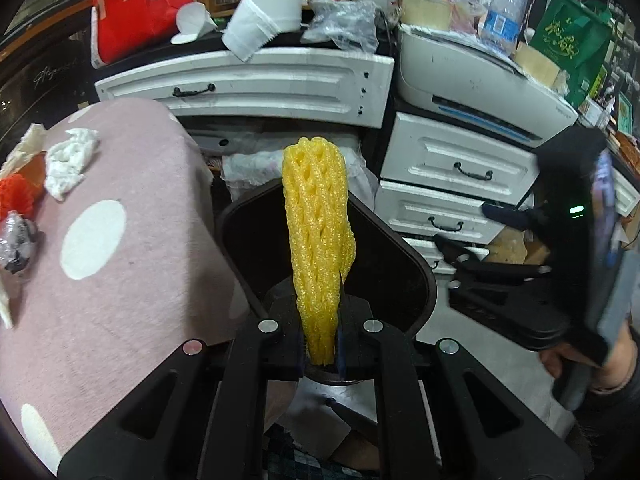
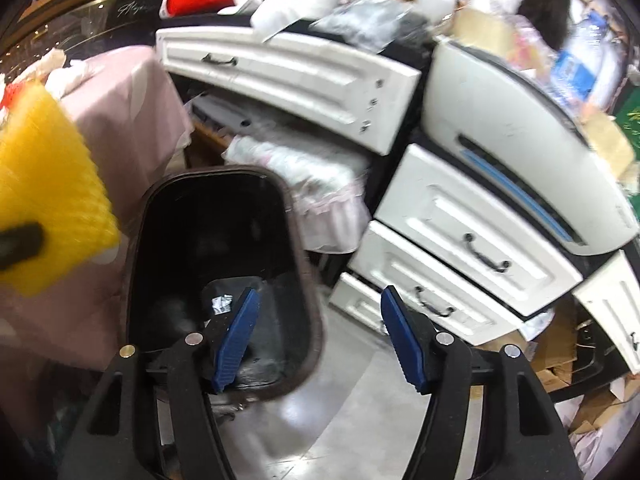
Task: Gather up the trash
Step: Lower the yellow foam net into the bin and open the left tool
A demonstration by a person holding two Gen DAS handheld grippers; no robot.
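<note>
Your left gripper [image 1: 322,344] is clamped on the yellow net [image 1: 316,232], its long axis pointing forward over the bin [image 1: 416,280] just beneath; right gripper [image 2: 318,336] spread, empty, beside it.

Both grippers are black plastic frames with round silver screws at the linkage joints. The right gripper [image 2: 318,338] carries ribbed blue pads [image 2: 236,338] on its fingers. At four o'clock of the left view, a bare-skinned hand [image 1: 592,364] in a dark sleeve.
</note>
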